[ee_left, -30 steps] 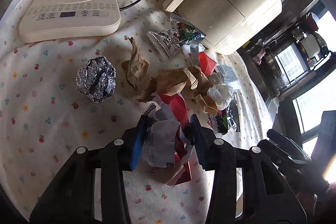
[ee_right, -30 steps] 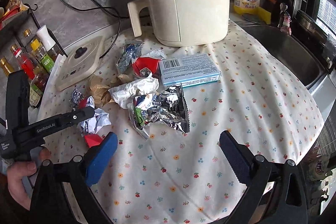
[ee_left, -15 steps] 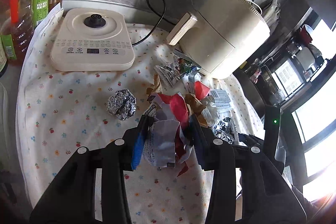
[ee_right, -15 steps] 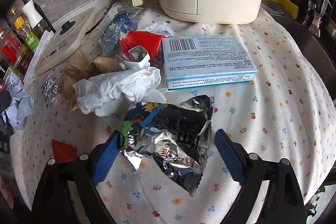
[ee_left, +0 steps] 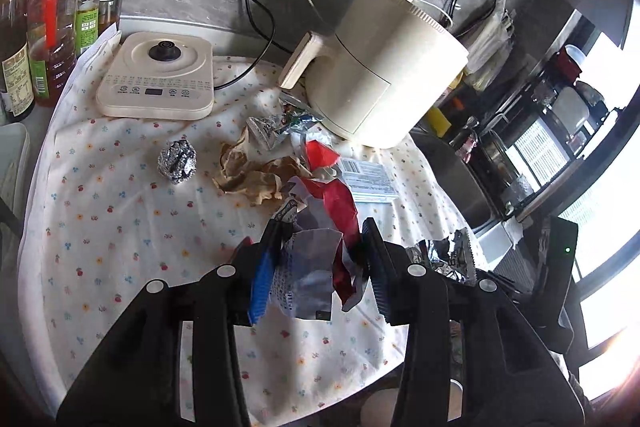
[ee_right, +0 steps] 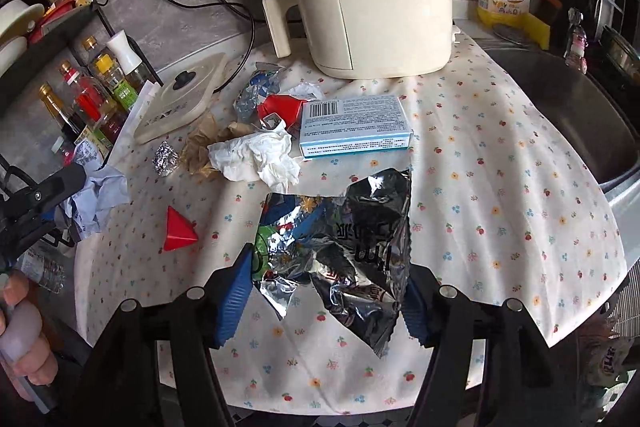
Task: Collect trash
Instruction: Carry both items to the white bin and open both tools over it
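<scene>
Left tongs (ee_left: 318, 263) clamp a crumpled paper wad (ee_left: 310, 267) with red scraps, lifted above the worktop's (ee_right: 500, 187) near left edge. Toward the far edge lie a foil ball (ee_right: 165, 158), brown paper (ee_right: 200, 143), a white tissue (ee_right: 256, 159) and a blue box (ee_right: 356, 127). Right tongs (ee_right: 326, 291) stand wide, flanking the silver foil wrapper (ee_right: 344, 247) near the front edge.

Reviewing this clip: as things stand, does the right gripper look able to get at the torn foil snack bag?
Probably yes. The right gripper is open with its fingers on either side of the foil snack bag, which lies flat on the tablecloth with nothing on top of it. The tissue sits farther back, clear.
</scene>
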A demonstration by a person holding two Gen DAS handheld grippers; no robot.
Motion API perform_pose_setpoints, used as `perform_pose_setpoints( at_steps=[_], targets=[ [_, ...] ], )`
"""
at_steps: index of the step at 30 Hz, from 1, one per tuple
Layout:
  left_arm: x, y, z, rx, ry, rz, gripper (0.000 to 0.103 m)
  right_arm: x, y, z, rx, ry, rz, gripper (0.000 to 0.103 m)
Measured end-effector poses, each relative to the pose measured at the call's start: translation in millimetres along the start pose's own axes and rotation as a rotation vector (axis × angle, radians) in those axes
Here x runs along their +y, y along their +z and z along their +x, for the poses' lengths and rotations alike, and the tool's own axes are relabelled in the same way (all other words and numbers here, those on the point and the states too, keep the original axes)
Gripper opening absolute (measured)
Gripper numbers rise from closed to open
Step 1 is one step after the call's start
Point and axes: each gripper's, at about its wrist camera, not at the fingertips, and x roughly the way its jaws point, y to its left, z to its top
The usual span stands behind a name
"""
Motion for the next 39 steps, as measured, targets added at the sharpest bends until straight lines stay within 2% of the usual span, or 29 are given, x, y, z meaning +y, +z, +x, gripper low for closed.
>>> perform_pose_setpoints(
  at_steps=[7, 18, 24, 30, 31, 33, 34, 39],
  targets=[
    [-73.7, -42.3, 16.3, 0.07, -0.055, 0.068, 0.042, -70.4, -54.0, -75.6, -0.045, -0.035, 0.104, 0.066],
    [-205.9, -144.6, 68.9, 0.251, -0.193, 0.229, 0.042, -204.5, -173.5, -159.5, -0.055, -0.201, 0.324, 0.067],
    [-265.9, -214.0, 101.8, 0.361, -0.257, 0.305, 0.042, -273.9, -248.6, -174.2, -0.001, -0.258, 0.446, 0.068],
    [-299.9, -282.7, 136.1, 0.47, -0.282, 0.349, 0.042, -318.4, -317.9, -170.9, 0.062, -0.273, 0.539, 0.069],
    [-302.5, -292.8, 141.7, 0.494, -0.279, 0.344, 0.042, -323.4, -327.4, -168.2, 0.079, -0.273, 0.55, 0.07],
    [-309.0, -311.8, 149.6, 0.526, -0.293, 0.346, 0.042, -334.8, -346.1, -165.1, 0.104, -0.269, 0.587, 0.089],
    [-311.6, -321.0, 153.3, 0.539, -0.288, 0.359, 0.042, -339.7, -354.4, -164.6, 0.111, -0.277, 0.606, 0.094],
    [-323.4, -360.5, 171.8, 0.616, -0.286, 0.365, 0.043, -366.3, -385.8, -171.6, 0.142, -0.303, 0.677, 0.095]
  ],
)
